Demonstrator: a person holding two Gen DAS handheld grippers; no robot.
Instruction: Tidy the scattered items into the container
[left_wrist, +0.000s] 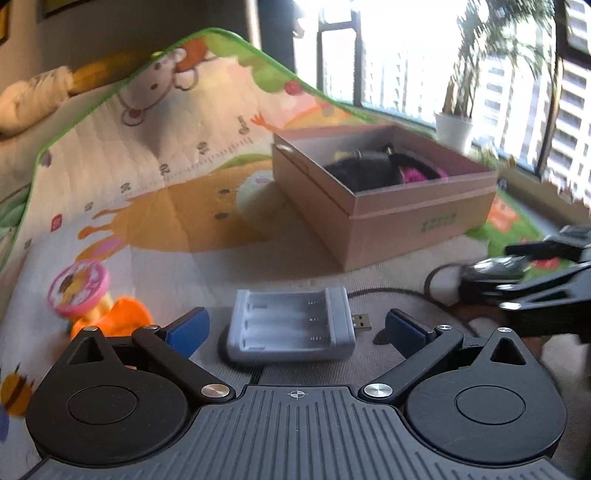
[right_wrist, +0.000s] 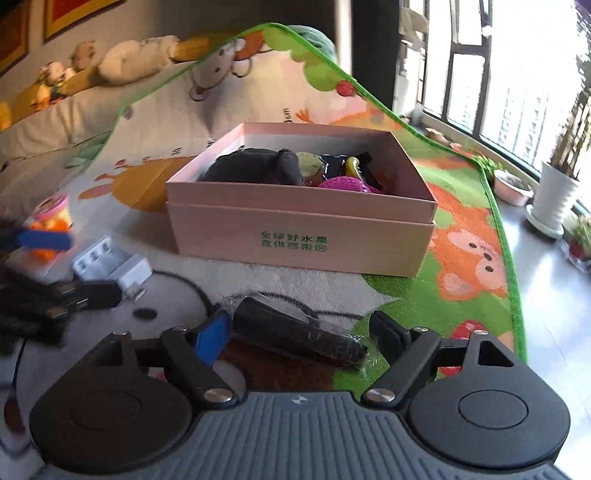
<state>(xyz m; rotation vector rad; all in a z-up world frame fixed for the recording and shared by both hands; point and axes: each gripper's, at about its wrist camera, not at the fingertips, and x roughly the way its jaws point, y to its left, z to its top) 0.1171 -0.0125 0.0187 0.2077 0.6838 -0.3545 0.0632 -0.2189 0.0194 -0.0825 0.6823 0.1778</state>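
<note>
We're partway: box (right_wrist: 301, 236) already holds several things, but w/ both grippers apart, left gripper (left_wrist: 295, 330) straddles battery charger (left_wrist: 290, 325) and right gripper (right_wrist: 299, 334) brackets wrapped black item (right_wrist: 299, 338), both in front of box, unclamped.

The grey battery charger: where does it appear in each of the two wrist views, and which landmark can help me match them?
Left wrist view: the grey battery charger lies low in the centre, between the open fingers of the left hand-held gripper.
Right wrist view: the charger is small at the left edge, at mid-height.
Shared landmark: the pink cardboard box, behind the charger in both views.
</note>
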